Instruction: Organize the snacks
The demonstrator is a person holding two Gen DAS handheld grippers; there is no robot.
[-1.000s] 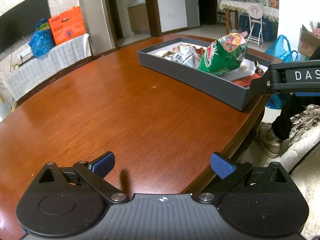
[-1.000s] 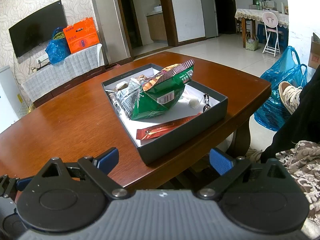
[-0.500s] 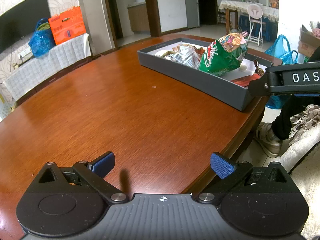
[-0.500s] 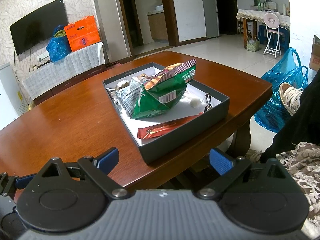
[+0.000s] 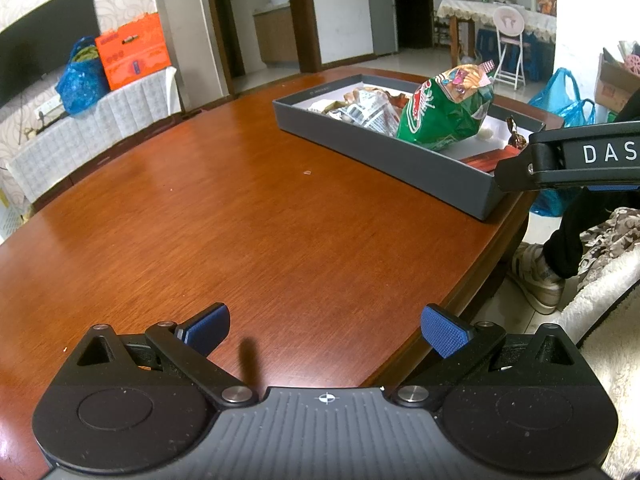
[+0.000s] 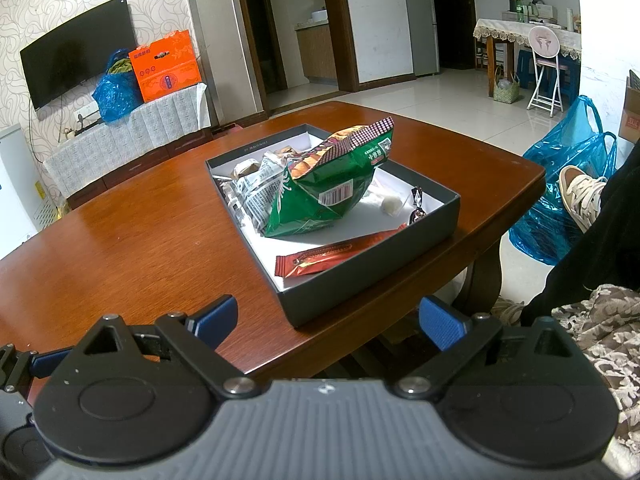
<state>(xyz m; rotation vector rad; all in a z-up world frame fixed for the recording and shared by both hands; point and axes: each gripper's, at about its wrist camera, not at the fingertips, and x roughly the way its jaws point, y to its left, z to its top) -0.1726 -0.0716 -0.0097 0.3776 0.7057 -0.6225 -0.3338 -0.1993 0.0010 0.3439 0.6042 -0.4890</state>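
Observation:
A dark grey box (image 6: 360, 280) with a white floor stands on the brown wooden table (image 6: 140, 248) near its right corner. In it lie a green snack bag (image 6: 324, 196), a silver printed packet (image 6: 256, 192), a long red snack bar (image 6: 332, 254), a small white candy (image 6: 390, 205) and a dark wrapped candy (image 6: 418, 204). The box (image 5: 384, 156) and the green bag (image 5: 444, 116) also show in the left wrist view. My right gripper (image 6: 326, 320) is open and empty, just in front of the box's near corner. My left gripper (image 5: 326, 326) is open and empty over bare table, left of the box.
The table's right edge (image 5: 480, 276) runs close by my left gripper. A person's leg and shoe (image 5: 536, 272) are beside it. Blue plastic bags (image 6: 560, 200) lie on the floor at right. A TV (image 6: 76, 64) and a low cabinet stand at the far left.
My right gripper has risen slightly, so the box appears a little lower and nearer. My left gripper has not moved. Both stay open.

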